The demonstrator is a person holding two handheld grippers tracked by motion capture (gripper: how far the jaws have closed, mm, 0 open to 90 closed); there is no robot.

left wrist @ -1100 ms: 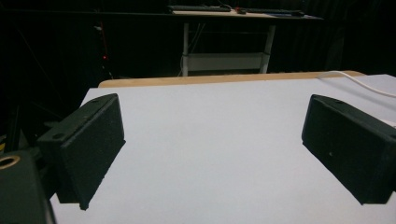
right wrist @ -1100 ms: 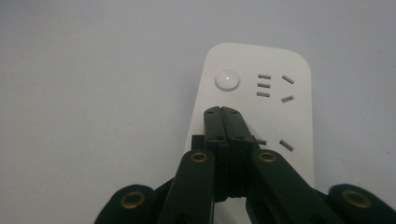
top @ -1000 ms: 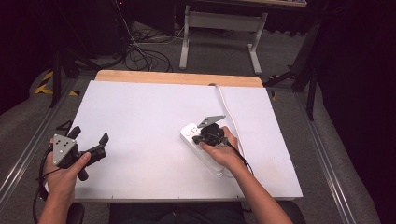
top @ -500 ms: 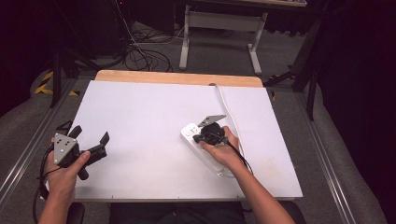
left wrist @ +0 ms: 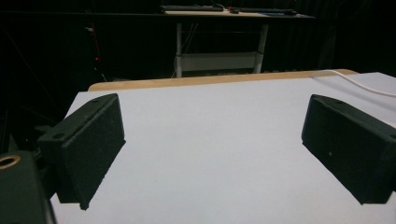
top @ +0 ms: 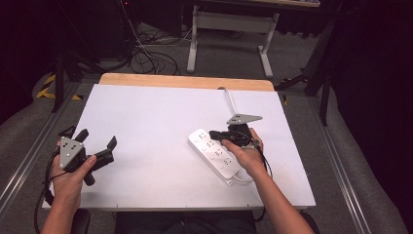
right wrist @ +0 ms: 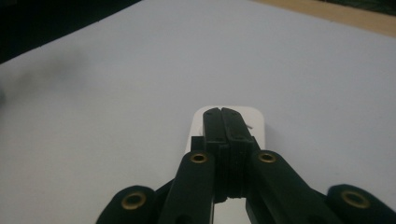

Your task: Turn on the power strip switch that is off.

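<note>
A white power strip (top: 214,153) lies slantwise on the white table top (top: 146,112), right of centre. My right gripper (top: 213,133) is shut with nothing between its jaws. It is low over the strip's far end, its tips pointing left. In the right gripper view the closed jaws (right wrist: 222,112) cover the strip's rounded end (right wrist: 259,123). Whether they touch it I cannot tell. My left gripper (top: 96,139) is held at the table's left front, open and holding nothing. In its own view the left gripper (left wrist: 212,107) has its jaws wide apart over bare table.
The strip's white cable (top: 231,102) runs from near the right hand to the table's wooden far edge (top: 185,81); the cable (left wrist: 355,81) crosses the upper right of the left gripper view. Beyond the table stand a desk frame (top: 229,29) and floor cables (top: 146,53).
</note>
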